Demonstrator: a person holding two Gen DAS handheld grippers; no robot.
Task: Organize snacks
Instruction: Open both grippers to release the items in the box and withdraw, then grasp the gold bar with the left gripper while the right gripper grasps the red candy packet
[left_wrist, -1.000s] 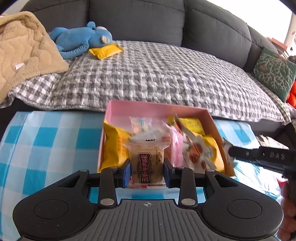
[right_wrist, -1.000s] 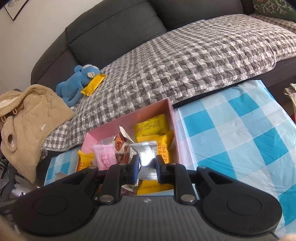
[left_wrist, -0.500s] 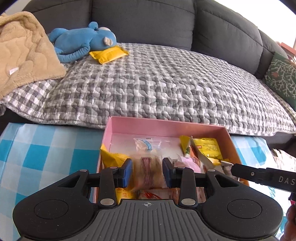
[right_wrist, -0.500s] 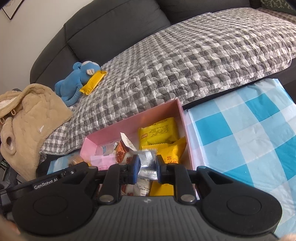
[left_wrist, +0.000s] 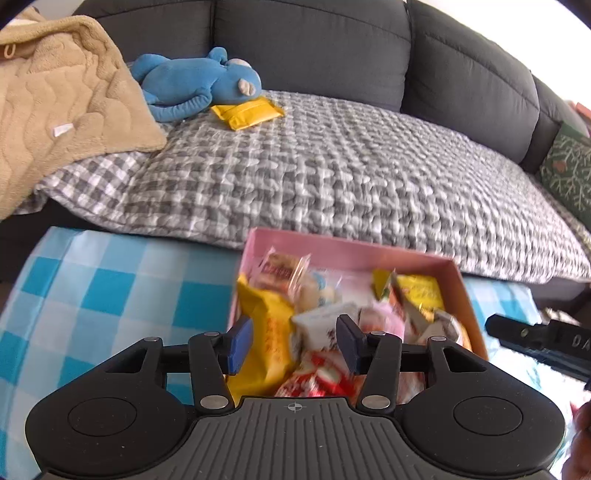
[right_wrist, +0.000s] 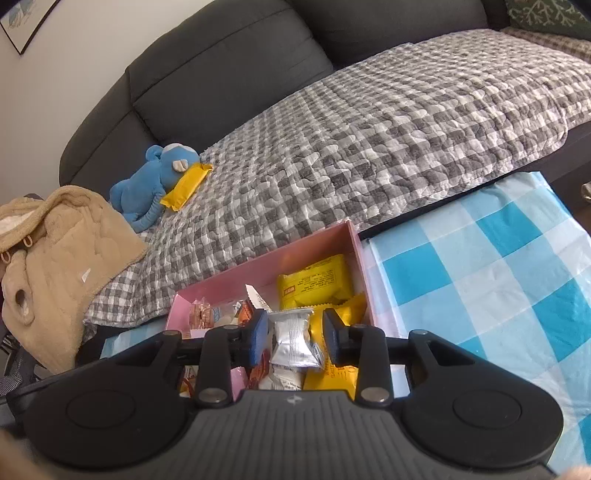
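L to R. Far left on the sofa: tan blanket (left_wrist: 55, 110), blue plush toy (left_wrist: 195, 85), and a stray yellow snack pack (left_wrist: 247, 112) touching the toy's head. It's well apart from the box, so prob. still to collect.

Left gripper (left_wrist: 293, 343) hovers over the near-left part of the pink box (left_wrist: 332, 245), which sits on the blue check cloth (left_wrist: 110, 295) at the sofa's edge. Jaws have just been opening; they're spread now, nothing pinched. The pale brown-label packet (left_wrist: 279, 273) lies loose at the box's back-left, on top of other snacks. To finish the drop clean: lift straight up and back w/o snagging the yellow bag (left_wrist: 269, 332) just under the left pad.

Right gripper (right_wrist: 293, 336) is over the box's right half. Its jaws have just been opening too; the silver packet (right_wrist: 293, 341) sits between them, but the pads look clear of it, resting on the pile. Same advice: pull out w/o dragging it. Box is getting full, so place the next ones in gaps, not on the heap.
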